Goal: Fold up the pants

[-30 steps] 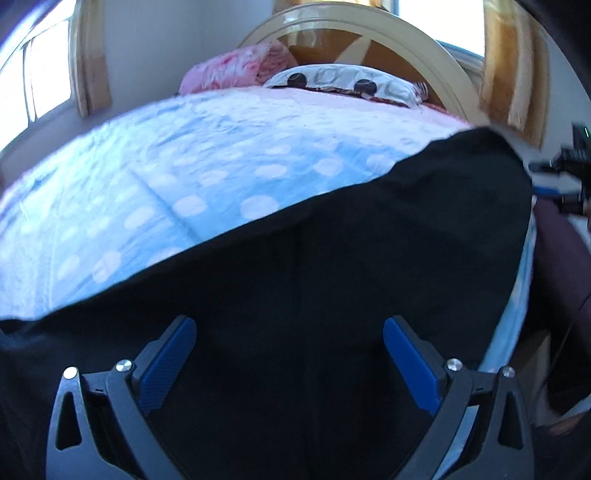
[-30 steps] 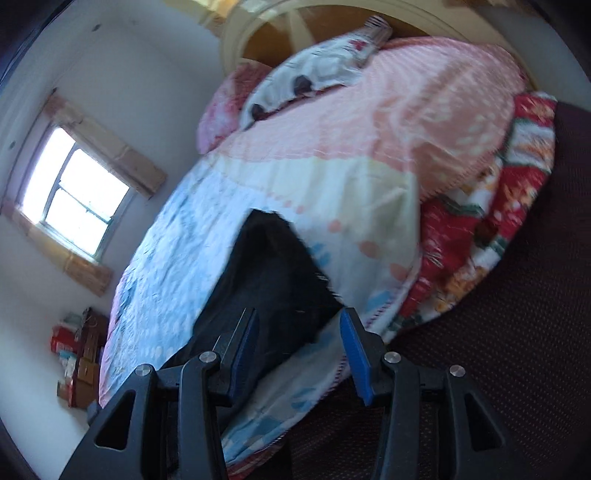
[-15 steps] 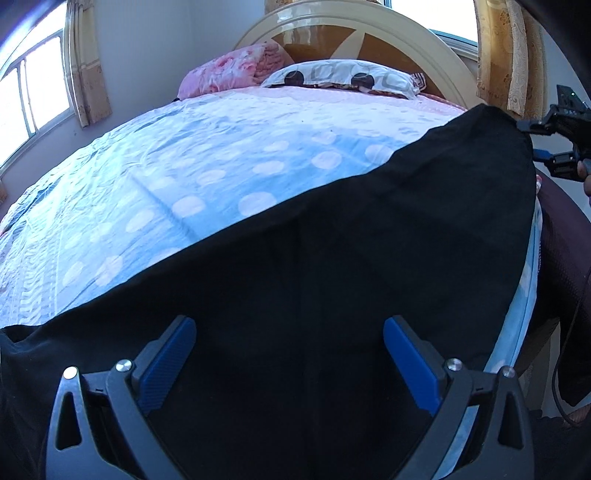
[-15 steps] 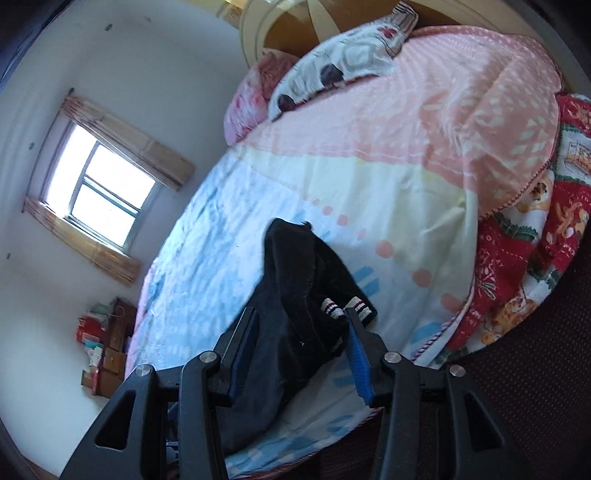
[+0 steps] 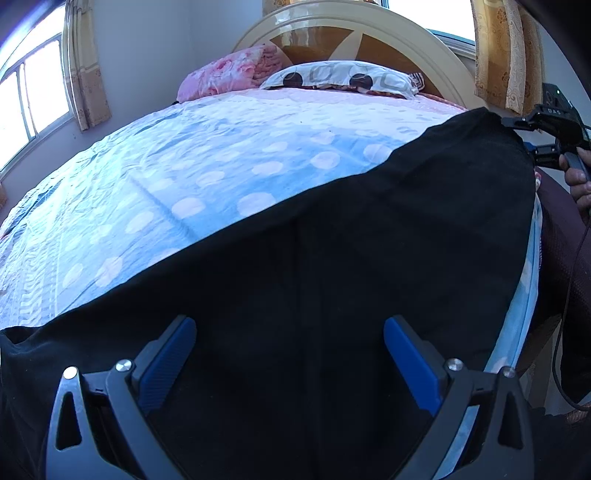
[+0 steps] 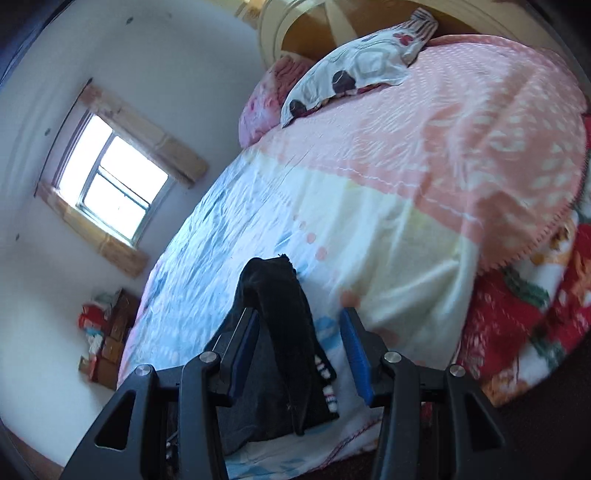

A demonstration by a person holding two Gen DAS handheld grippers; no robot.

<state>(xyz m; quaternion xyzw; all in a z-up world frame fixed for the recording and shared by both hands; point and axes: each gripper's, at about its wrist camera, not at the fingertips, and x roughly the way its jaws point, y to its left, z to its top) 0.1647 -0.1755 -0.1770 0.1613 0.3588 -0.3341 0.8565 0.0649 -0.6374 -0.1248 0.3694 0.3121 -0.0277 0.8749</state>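
Black pants [image 5: 332, 258] lie spread along the near edge of the bed. My left gripper [image 5: 288, 325] hovers over them, open wide, blue pads apart with only flat fabric below. In the left wrist view my right gripper [image 5: 522, 137] is at the pants' far right corner, held by a hand [image 5: 578, 177]. In the right wrist view that end of the pants [image 6: 284, 295] humps up between the blue pads of my right gripper [image 6: 299, 314], closer to the left pad. A striped trim [image 6: 327, 373] shows on it. The right pad stands apart from the fabric, so the jaws are open.
The bed has a blue dotted sheet [image 5: 184, 177], a patterned pillow [image 5: 340, 77], a pink folded blanket [image 5: 225, 74] and a round headboard [image 5: 351, 33]. A red patterned blanket [image 6: 517, 314] hangs off the bed's side. Boxes [image 6: 103, 339] sit on the floor under a window [image 6: 110, 184].
My right gripper has moved in over the end of the pants and rolled a little; the fabric now sits between its fingers. The left gripper has not moved.
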